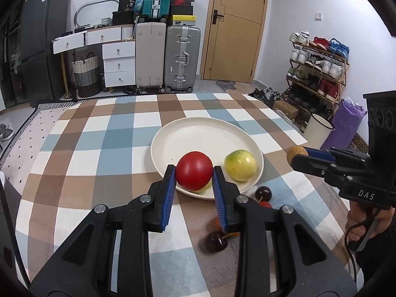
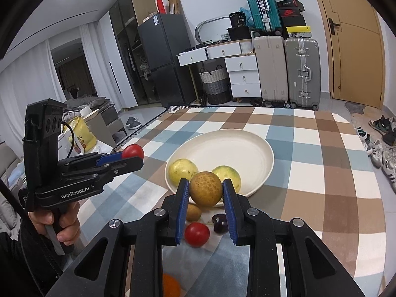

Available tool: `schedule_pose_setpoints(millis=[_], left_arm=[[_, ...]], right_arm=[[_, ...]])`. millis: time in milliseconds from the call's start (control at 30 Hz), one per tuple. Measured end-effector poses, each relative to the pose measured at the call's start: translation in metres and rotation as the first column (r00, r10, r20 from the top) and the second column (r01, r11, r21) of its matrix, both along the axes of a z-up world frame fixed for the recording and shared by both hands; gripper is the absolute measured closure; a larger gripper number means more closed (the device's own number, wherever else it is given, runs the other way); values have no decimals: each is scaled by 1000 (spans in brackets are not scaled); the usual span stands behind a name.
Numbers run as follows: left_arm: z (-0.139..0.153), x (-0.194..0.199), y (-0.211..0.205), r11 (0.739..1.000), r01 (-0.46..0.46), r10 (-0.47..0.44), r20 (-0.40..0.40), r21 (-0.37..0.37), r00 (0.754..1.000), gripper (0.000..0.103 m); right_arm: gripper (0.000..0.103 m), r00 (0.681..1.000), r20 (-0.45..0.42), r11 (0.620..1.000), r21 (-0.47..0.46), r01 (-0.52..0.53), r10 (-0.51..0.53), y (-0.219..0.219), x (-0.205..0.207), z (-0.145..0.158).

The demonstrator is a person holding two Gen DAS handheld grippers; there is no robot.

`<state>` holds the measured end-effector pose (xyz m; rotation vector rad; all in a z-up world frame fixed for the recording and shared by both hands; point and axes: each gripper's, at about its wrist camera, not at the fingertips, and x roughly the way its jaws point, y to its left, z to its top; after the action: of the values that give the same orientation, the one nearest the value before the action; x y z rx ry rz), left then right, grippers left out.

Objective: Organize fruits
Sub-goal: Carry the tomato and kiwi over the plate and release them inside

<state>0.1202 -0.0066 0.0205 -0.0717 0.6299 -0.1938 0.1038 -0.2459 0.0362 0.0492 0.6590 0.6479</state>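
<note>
My left gripper (image 1: pixel 194 170) is shut on a red tomato (image 1: pixel 194 170), held above the near rim of a cream plate (image 1: pixel 198 133). My right gripper (image 2: pixel 206 188) is shut on a round tan-brown fruit (image 2: pixel 206 188), also lifted near the plate (image 2: pixel 235 148). Two yellow-green fruits (image 2: pixel 182 170) (image 2: pixel 229 173) lie in the plate's near part. In the right wrist view the left gripper (image 2: pixel 133 157) shows at left with the tomato (image 2: pixel 133 151). In the left wrist view the right gripper (image 1: pixel 298 157) shows at right with the brown fruit (image 1: pixel 296 154).
On the checked cloth (image 1: pixel 99 148) near the plate lie dark cherries (image 1: pixel 263 193) (image 1: pixel 215 241), a small red tomato (image 2: pixel 196 234), a small brown fruit (image 2: pixel 193 212) and an orange fruit (image 2: pixel 170 285). Suitcases (image 1: pixel 182 59) and a shoe rack (image 1: pixel 319 74) stand beyond the table.
</note>
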Motion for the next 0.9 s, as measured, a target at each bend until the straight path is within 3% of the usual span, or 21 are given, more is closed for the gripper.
schedule_pose_setpoints(millis=[467, 900], left_arm=[[-12, 45, -10, 998, -37, 37, 7, 51, 999, 76], [-20, 82, -9, 997, -65, 65, 15, 29, 998, 76]], right_arm=[[75, 998, 6, 997, 45, 62, -63, -11, 41, -2], [75, 998, 24, 998, 25, 51, -52, -2, 63, -7]])
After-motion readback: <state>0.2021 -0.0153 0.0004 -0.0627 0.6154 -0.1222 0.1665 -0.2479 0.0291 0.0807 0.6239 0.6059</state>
